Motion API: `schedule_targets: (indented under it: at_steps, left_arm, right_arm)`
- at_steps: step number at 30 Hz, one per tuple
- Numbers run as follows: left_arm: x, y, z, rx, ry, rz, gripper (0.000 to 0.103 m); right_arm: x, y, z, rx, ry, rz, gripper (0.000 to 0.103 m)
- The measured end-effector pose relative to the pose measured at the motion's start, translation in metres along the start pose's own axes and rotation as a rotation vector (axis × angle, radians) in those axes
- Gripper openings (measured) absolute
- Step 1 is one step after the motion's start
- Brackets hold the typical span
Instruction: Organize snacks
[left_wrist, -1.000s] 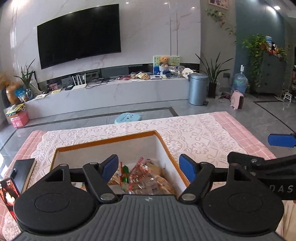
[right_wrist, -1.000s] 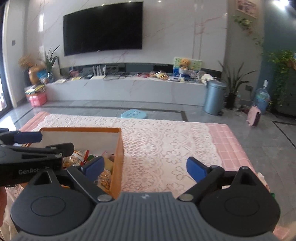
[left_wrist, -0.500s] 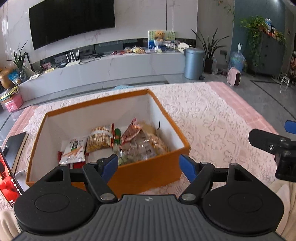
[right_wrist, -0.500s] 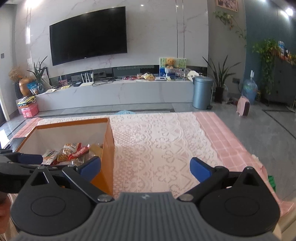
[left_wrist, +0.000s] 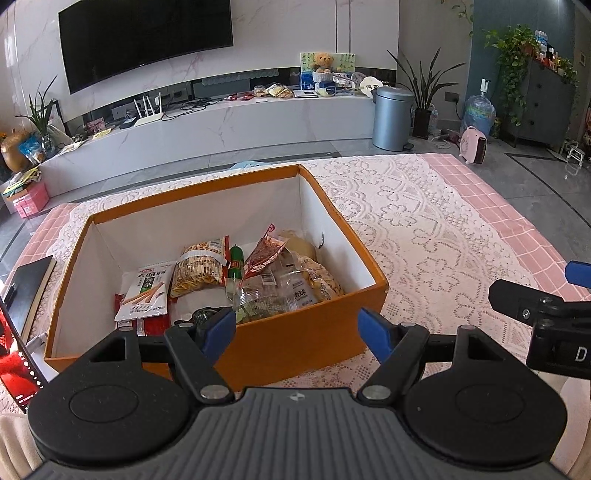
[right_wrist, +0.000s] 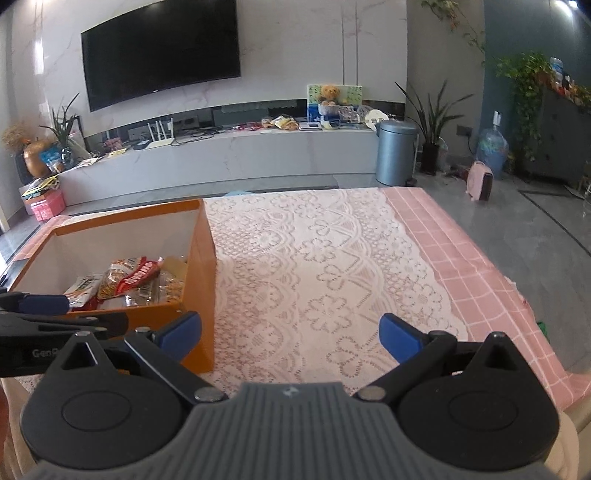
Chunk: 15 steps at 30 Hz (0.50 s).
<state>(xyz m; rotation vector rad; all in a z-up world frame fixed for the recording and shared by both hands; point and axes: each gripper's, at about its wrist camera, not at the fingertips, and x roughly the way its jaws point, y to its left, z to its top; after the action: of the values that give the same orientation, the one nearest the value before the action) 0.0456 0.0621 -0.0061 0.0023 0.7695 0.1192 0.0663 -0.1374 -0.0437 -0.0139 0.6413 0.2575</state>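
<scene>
Your left gripper (left_wrist: 297, 330) has its jaws spread wide and empty, poised over the near wall of the orange box (left_wrist: 295, 347); your right gripper (right_wrist: 290, 334) is equally wide and empty above bare lace cloth (right_wrist: 332, 266) on the bench. The snacks (left_wrist: 236, 275) lie heaped inside the box, overlapping. Dive in there and you likely pinch two slippery packets at once, or catch the near rim and shove the light box; the dark item under your left jaw is hard to identify

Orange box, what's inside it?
Orange box holds piled snack packets: a white one, a cracker bag, a red one. Anything beneath them is hidden.
</scene>
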Motion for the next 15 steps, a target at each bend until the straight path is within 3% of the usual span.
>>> schedule_targets:
  at_steps: [15]
  left_arm:
    - [-0.0005,-0.0016,0.0024,0.012,-0.012,0.000,0.088]
  right_arm:
    - [-0.0015,-0.0009,0.0017,0.004,-0.010,-0.005,0.099]
